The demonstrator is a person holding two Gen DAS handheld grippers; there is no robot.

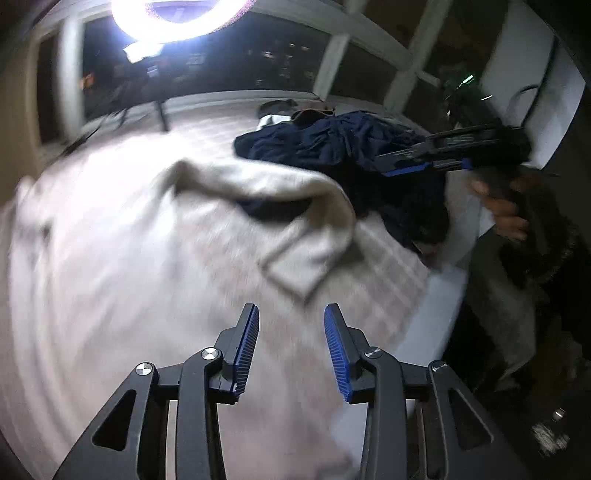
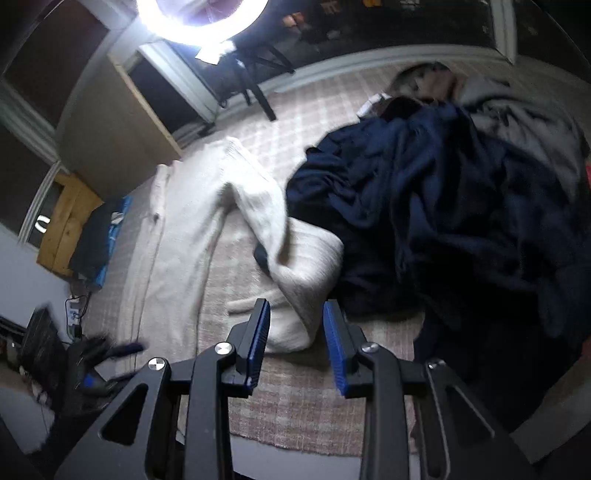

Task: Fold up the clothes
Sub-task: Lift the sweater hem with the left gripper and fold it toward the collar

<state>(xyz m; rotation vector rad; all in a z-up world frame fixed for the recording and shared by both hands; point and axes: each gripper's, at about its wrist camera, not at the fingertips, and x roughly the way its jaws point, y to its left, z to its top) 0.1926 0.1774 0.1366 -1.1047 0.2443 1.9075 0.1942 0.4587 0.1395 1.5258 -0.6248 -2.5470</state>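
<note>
A cream knit sweater [image 1: 122, 236] lies spread on a checked bed cover [image 1: 384, 266], one sleeve [image 1: 306, 243] folded across it. My left gripper [image 1: 291, 317] hovers open just above the cloth, nothing between its blue pads. In the right wrist view the same sweater [image 2: 184, 229] stretches away, its sleeve cuff [image 2: 295, 295] lying just ahead of my right gripper [image 2: 297, 310], which is open and empty. The right gripper [image 1: 458, 155] also shows in the left wrist view, held by a hand [image 1: 502, 210] over the dark pile.
A heap of navy clothes [image 2: 424, 221] with grey garments [image 2: 517, 118] behind fills the right of the bed. A ring light [image 2: 201, 18] on a tripod stands at the far side. A wooden cabinet [image 2: 66, 229] and cables sit to the left on the floor.
</note>
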